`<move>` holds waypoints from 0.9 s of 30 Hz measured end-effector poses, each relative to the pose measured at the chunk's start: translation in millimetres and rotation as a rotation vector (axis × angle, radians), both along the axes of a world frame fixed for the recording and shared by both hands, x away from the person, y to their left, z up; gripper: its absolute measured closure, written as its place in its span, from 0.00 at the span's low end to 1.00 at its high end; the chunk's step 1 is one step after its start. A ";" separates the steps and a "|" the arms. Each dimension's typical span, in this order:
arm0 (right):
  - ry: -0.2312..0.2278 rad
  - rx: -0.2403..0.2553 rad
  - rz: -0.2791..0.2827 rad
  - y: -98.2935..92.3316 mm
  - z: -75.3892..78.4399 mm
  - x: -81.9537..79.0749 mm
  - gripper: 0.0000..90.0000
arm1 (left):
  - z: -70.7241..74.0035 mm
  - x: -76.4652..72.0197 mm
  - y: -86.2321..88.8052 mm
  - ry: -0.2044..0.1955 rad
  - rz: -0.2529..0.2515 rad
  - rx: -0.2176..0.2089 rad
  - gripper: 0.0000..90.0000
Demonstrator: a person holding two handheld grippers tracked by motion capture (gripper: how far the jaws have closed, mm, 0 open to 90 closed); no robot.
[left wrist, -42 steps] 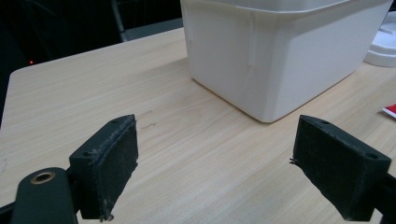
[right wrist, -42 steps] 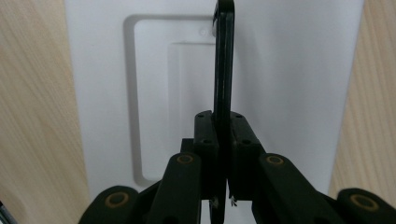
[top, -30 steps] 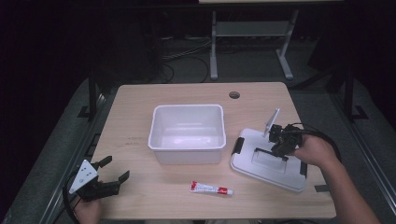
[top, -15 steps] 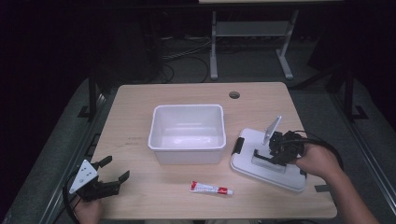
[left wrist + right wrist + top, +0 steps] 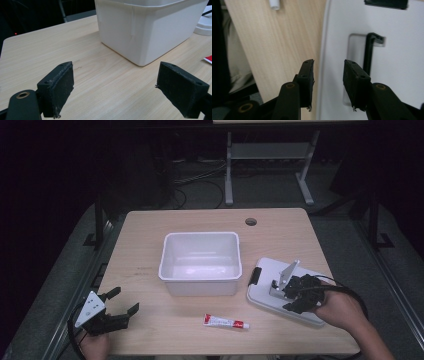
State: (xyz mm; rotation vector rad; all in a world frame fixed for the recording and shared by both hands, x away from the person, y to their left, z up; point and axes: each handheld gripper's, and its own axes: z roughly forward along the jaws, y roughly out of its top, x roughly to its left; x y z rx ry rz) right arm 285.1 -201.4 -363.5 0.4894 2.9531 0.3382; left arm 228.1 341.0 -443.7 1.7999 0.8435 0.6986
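Standing in a dark room, wooden table (image 5: 145,245) bears white tub (image 5: 200,262).

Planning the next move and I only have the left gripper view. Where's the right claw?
Observer: The right claw hovers over an edge of the white lid, which lies right of the tub. Its jaws have just been opening, with nothing gripped between them.
Operator: Red thing at my right edge?
Observer: That's a toothpaste tube, lying flat in front of the tub and apart from it.
Operator: Anything in the tub?
Observer: No, the high view shows it empty.
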 end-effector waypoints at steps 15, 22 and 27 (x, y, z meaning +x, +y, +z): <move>0.050 0.033 0.068 31.2 -13.8 -12.7 0.63 | 0.2 -0.1 0.4 -0.001 0.001 0.003 0.15; 0.068 0.025 0.107 49.8 -21.2 -13.4 0.62 | 0.3 -0.2 0.5 -0.002 -0.001 0.001 0.15; 0.078 0.027 0.134 61.6 -24.6 -13.4 0.60 | 0.3 -0.3 0.7 -0.002 0.000 0.004 0.15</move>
